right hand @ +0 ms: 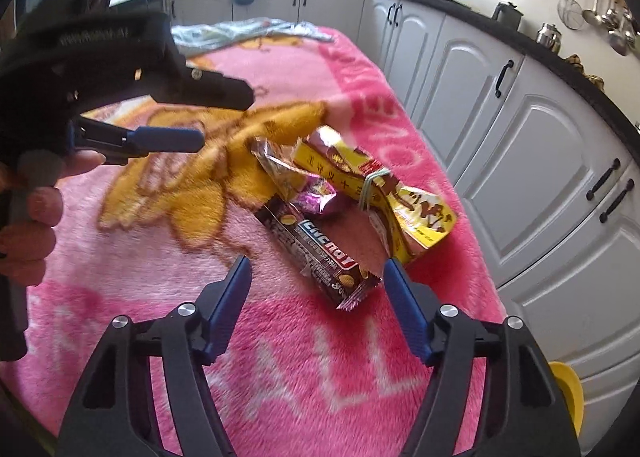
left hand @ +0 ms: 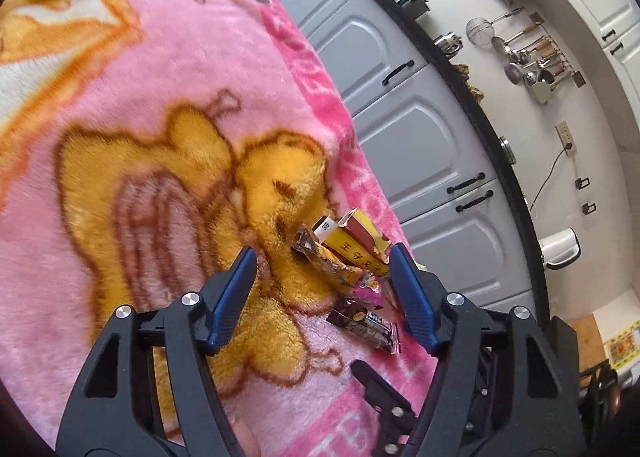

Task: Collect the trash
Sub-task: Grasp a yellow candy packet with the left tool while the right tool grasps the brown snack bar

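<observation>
My left gripper (left hand: 322, 257) hangs over the pink blanket (left hand: 168, 69) with its jaws spread, holding nothing. My right gripper (right hand: 316, 267) is spread too — the near end of the brown wrapper (right hand: 316, 253) lies between its tips. Just beyond, touching it, lie a purple wrapper (right hand: 320, 197) and the yellow packet (right hand: 384, 193), near the blanket's right edge — white cabinets (right hand: 540, 161) stand beyond.
</observation>
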A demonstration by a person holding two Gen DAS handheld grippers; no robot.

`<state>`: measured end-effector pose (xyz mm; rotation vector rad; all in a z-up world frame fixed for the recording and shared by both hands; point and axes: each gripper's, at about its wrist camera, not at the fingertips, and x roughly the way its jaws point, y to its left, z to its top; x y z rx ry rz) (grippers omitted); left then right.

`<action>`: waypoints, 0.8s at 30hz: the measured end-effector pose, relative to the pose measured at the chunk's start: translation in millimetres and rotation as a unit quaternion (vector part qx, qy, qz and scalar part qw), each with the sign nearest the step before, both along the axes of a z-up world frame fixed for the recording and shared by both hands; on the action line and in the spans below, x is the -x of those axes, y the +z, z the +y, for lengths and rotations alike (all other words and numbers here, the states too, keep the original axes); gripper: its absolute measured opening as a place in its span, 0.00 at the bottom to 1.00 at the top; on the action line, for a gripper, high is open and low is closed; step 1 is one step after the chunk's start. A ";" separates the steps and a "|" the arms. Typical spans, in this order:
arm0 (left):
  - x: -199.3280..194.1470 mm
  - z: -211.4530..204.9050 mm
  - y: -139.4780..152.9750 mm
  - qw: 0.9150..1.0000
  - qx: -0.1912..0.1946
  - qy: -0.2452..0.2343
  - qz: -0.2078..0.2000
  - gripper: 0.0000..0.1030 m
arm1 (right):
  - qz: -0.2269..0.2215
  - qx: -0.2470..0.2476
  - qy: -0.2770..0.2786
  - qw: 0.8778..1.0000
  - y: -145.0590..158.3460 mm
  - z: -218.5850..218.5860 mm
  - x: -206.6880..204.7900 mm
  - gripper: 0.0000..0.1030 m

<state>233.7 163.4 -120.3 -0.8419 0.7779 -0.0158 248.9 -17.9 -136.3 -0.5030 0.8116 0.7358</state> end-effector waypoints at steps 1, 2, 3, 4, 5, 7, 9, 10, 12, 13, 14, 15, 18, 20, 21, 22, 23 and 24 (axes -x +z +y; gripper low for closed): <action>-2.7 -1.3 -3.7 1.000 0.007 -0.002 0.002 0.53 | 0.014 0.001 0.000 1.000 -5.2 0.6 -3.2 0.56; -5.7 -1.7 -7.0 1.000 0.013 -0.003 0.004 0.49 | 0.025 -0.003 0.001 1.000 -7.9 0.5 -6.0 0.50; -8.7 -2.0 -9.9 1.000 0.019 -0.005 0.006 0.48 | 0.034 -0.018 -0.004 0.999 -8.8 -2.6 -7.3 0.49; -11.4 -2.5 -12.6 1.000 0.023 -0.005 0.009 0.48 | 0.038 -0.024 -0.007 0.999 -9.2 -4.4 -8.2 0.47; -14.2 -3.3 -15.6 1.000 0.027 -0.003 0.012 0.46 | 0.042 -0.029 -0.009 0.999 -8.9 -6.8 -7.8 0.42; -19.4 -5.4 -18.6 1.000 0.027 -0.001 0.014 0.42 | 0.051 -0.040 -0.012 0.998 -7.4 -12.6 -5.7 0.32; -21.4 -6.6 -19.8 1.000 0.021 0.004 0.015 0.35 | 0.066 -0.051 -0.013 0.996 -5.5 -18.1 -2.7 0.19; -22.3 -7.1 -21.2 1.000 0.018 0.008 0.018 0.28 | 0.072 -0.055 -0.017 0.996 -4.9 -20.5 -1.3 0.16; -23.8 -4.2 -25.3 0.999 0.020 0.013 0.023 0.17 | 0.083 -0.063 -0.023 0.994 -4.3 -26.0 1.6 0.13; -24.6 -3.5 -27.3 0.999 0.020 0.015 0.025 0.12 | 0.090 -0.069 -0.028 0.993 -3.9 -29.2 3.5 0.11; -24.7 -2.0 -28.7 0.999 0.020 0.015 0.025 0.09 | 0.097 -0.074 -0.032 0.992 -3.6 -31.3 5.0 0.10; -24.8 -0.9 -29.6 0.999 0.022 0.015 0.025 0.09 | 0.103 -0.079 -0.036 0.991 -2.7 -34.5 6.5 0.10; -23.5 0.5 -29.9 0.999 0.027 0.010 0.023 0.05 | 0.122 -0.091 -0.047 0.987 -1.1 -44.0 11.1 0.08; -20.4 -0.8 -28.1 0.999 0.031 0.005 0.018 0.03 | 0.124 -0.096 -0.050 0.986 1.2 -49.9 15.4 0.08; -18.3 -2.7 -25.9 0.999 0.031 0.001 0.016 0.03 | 0.121 -0.097 -0.049 0.987 3.2 -52.7 18.9 0.08; -16.6 -4.2 -24.0 1.000 0.029 -0.003 0.013 0.02 | 0.120 -0.098 -0.049 0.987 4.2 -55.0 20.8 0.08; -13.0 -7.8 -19.0 1.000 0.021 -0.009 0.007 0.02 | 0.119 -0.100 -0.050 0.987 5.7 -57.3 22.9 0.08; -10.4 -11.3 -15.1 1.000 0.015 -0.014 0.003 0.02 | 0.118 -0.103 -0.050 0.986 7.3 -59.1 24.1 0.08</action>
